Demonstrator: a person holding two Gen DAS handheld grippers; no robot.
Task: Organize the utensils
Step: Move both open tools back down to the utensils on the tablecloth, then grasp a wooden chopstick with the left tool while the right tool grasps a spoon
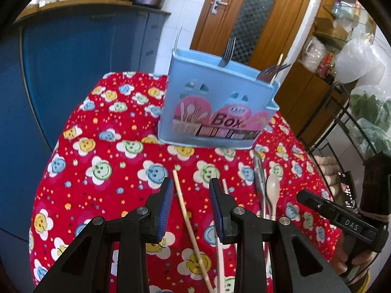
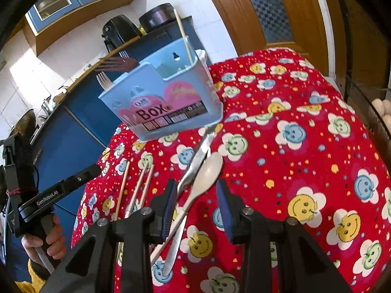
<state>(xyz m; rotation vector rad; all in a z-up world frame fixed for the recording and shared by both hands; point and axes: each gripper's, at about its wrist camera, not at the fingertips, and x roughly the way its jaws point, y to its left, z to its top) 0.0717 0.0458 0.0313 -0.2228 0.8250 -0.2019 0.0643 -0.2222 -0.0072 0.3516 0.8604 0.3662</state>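
A light-blue utensil box (image 1: 215, 112) (image 2: 166, 102) stands on the red flowered tablecloth (image 1: 102, 161), holding forks (image 1: 228, 48) and one chopstick (image 2: 183, 31). My left gripper (image 1: 191, 207) is open and hovers over a wooden chopstick (image 1: 185, 214) lying between its blue pads; a second chopstick (image 1: 224, 188) lies by the right finger. My right gripper (image 2: 198, 207) is open above a cream spoon (image 2: 210, 168) and a metal knife (image 2: 200, 151), which cross under its left finger. Three chopsticks (image 2: 139, 188) lie to its left.
A blue cabinet (image 1: 73, 73) flanks the table on the left, with a wooden door (image 1: 251, 12) behind. A black wire rack (image 1: 342, 127) with shelves and bags is on the right. Each gripper shows at the edge of the other's view (image 1: 342, 219) (image 2: 61, 190), held by a hand (image 2: 44, 241).
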